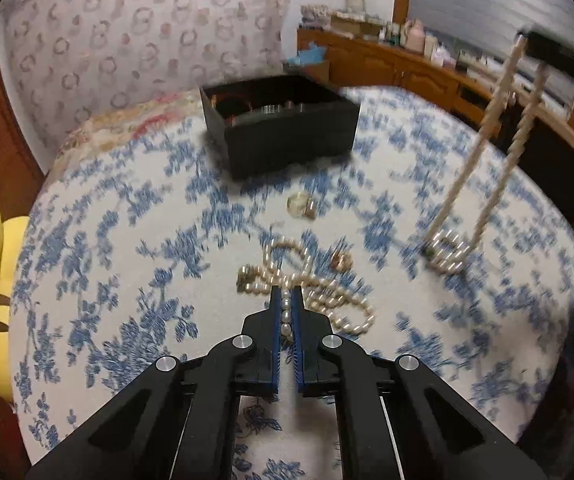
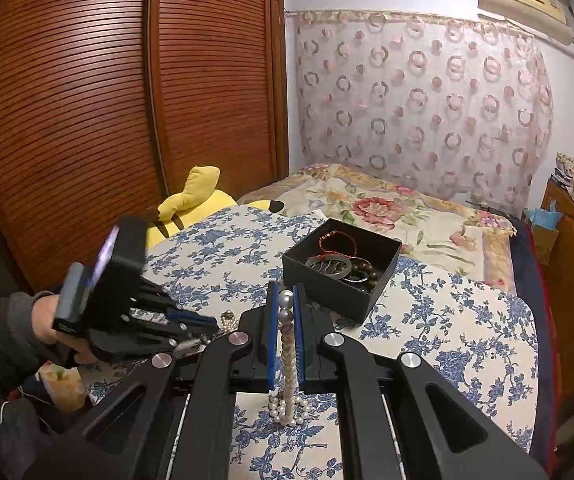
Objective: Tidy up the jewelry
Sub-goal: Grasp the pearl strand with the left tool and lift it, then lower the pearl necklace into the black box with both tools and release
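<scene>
A pinkish pearl necklace [image 1: 347, 312] lies in loops on the blue-floral cloth [image 1: 127, 240]. My left gripper [image 1: 286, 292] is shut on one strand of it, with pearls showing between the blue pads. My right gripper [image 2: 285, 290] is shut on the top of a white pearl necklace [image 2: 287, 360], which hangs straight down. Its lower end coils on the cloth [image 1: 447, 256]. The open black box [image 2: 327, 292] stands just beyond and holds several bracelets. In the right wrist view a person's hand carries the left gripper [image 2: 213, 326] low at the left.
A small clear glass piece [image 1: 298, 204] and a small brownish trinket [image 1: 341, 260] lie on the cloth between the pearls and the box [image 1: 291, 140]. A yellow plush toy [image 2: 195, 200] sits at the left edge. A wooden sideboard [image 1: 407, 64] stands beyond.
</scene>
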Tool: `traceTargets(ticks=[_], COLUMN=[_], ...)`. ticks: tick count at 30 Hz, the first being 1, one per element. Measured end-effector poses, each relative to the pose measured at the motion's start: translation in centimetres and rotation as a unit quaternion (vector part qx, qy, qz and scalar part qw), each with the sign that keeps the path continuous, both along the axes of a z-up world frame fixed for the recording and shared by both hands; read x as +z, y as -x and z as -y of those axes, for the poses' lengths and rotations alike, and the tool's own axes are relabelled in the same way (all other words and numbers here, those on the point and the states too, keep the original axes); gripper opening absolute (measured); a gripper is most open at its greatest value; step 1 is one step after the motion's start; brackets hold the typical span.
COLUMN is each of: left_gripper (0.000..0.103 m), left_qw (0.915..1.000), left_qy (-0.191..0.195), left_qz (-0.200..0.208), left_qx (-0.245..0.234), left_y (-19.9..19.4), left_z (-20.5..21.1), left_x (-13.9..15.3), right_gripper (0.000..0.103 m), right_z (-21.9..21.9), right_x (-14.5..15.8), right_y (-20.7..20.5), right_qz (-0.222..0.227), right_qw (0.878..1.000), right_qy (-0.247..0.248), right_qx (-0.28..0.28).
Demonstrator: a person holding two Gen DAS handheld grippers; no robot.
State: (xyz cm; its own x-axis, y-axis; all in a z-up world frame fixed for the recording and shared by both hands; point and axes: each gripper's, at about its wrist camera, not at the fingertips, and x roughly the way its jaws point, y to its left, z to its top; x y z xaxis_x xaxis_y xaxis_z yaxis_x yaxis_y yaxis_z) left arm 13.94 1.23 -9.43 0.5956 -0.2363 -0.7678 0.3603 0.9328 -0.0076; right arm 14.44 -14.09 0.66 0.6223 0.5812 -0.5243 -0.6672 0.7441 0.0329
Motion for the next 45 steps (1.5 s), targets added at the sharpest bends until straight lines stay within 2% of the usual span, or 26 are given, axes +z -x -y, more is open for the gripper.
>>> traceTargets(ticks=[5,10,19,30,37,45], left_gripper=[0.004,0.004,0.004,0.004,0.004,0.004], left_qw=[0.9978,0.9942,0.9874,0.9807,0.9804,0.9863], left_qy=[0.028,0.035,0.044,0.041,0.041,0.049], left_qz=[0.059,0.101,0.150,0.189,0.189,0.152], left_qx=[0.009,0.015,0.024,0.030,0.036,0.041], left_y=[1.1,0.9,-1.2,-5.0,-8.1,-12.5], left_z=[-0.6,-0.5,-0.4,0.9,1.5,1.9], left_x=[5.0,9.1,14.7,20.5,21.8,18.6], right_gripper=[0.008,0.008,0.008,0.008,0.008,0.008], right_z=[0.0,-0.1,-0.9,-1.5,-1.6,-2.4], right_x=[0.8,2.3,6.4,10.2,11.3,11.3], right_y=[0.1,0.3,-0.5,-4.5,-7.5,-10.0], right_qz=[0.007,0.021,0.061,0.095,0.102,0.103], right_qw=[1.000,1.000,0.998,0.995,0.994,0.993], right_qy=[-0.001,-0.008,-0.016,-0.013,-0.010,0.003], right_qx=[0.000,0.003,0.001,-0.027,-0.044,-0.057])
